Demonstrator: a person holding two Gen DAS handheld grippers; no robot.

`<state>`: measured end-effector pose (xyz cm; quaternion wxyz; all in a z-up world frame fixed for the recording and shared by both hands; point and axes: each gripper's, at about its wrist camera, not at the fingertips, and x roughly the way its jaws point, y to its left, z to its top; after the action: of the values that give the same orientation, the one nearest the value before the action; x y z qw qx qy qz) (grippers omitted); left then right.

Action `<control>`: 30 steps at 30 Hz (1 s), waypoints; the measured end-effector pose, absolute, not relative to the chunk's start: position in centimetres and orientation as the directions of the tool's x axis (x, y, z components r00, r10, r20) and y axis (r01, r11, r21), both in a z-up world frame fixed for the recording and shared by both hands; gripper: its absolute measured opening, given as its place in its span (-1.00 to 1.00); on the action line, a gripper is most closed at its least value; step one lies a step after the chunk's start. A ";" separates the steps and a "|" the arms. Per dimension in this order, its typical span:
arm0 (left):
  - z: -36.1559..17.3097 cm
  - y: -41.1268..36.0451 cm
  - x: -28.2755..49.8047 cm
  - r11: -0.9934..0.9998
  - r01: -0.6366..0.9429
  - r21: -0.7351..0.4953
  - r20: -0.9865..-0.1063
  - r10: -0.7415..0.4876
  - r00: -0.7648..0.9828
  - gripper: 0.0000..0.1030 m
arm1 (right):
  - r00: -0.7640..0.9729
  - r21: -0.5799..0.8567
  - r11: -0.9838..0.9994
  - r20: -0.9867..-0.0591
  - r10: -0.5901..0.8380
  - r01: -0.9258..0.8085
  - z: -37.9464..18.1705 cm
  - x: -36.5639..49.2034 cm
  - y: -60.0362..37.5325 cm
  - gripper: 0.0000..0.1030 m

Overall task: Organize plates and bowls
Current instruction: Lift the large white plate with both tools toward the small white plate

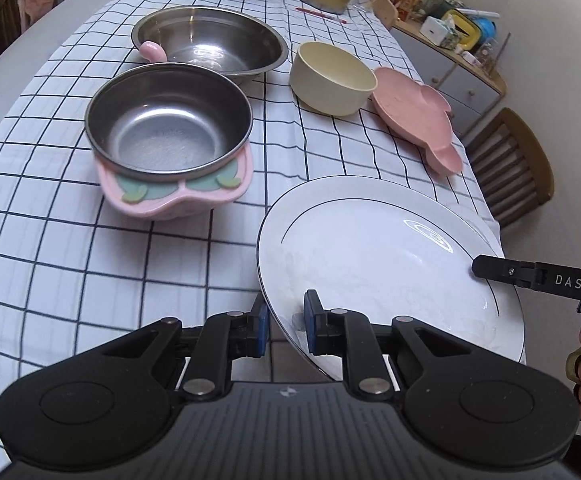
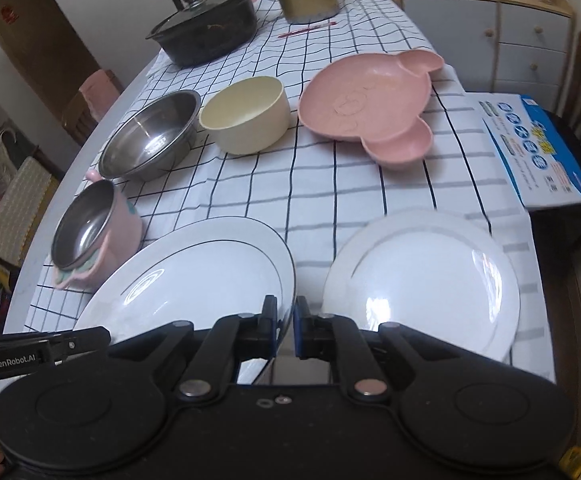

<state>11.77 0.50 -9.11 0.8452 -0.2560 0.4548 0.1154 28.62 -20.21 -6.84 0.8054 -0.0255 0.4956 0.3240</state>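
Both claws clamp one white plate point(image 1: 370, 248) by opposite rims, prob. to carry it level: left claw point(image 1: 286, 320) bottom centre, right claw point(image 2: 284, 326) on its right edge. Second plate point(image 2: 422, 280) lies lower right, likely stacking spot.

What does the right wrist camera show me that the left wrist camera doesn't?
Only the right wrist view: a second white plate lying on the cloth beside the held one, the blue printed box, and the whole lidded black pot.

Only the left wrist view: the wooden chair past the table's edge.

Both: the held white plate, gripped at opposite rims by the left gripper and the right gripper, plus the pink plate, cream bowl and two steel bowls.
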 end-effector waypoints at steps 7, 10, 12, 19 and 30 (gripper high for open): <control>-9.7 0.7 8.8 0.877 -0.363 -0.314 -0.835 -0.073 0.545 -0.68 | 0.330 0.281 0.830 -0.819 0.469 -0.482 -7.5 23.1 -20.9 -0.82; -10.2 0.4 7.9 0.892 -0.335 -0.302 -0.839 -0.082 0.537 -0.68 | 0.340 0.278 0.845 -0.823 0.454 -0.456 -8.1 21.3 -21.2 -0.82; -10.5 0.2 7.5 0.899 -0.319 -0.299 -0.839 -0.088 0.537 -0.68 | 0.350 0.272 0.854 -0.825 0.444 -0.444 -8.4 20.1 -21.5 -0.82; -11.7 -0.2 7.0 0.917 -0.282 -0.281 -0.845 -0.096 0.527 -0.68 | 0.364 0.271 0.875 -0.829 0.424 -0.402 -9.8 18.3 -22.3 -0.82; -13.2 -0.5 6.6 0.932 -0.250 -0.261 -0.858 -0.105 0.503 -0.68 | 0.351 0.272 0.889 -0.845 0.404 -0.367 -12.0 17.0 -22.8 -0.81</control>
<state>6.63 -0.54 -13.21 0.8483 -0.1788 0.4967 0.0426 16.97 -22.76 -12.00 0.8218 0.0176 0.5190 0.2346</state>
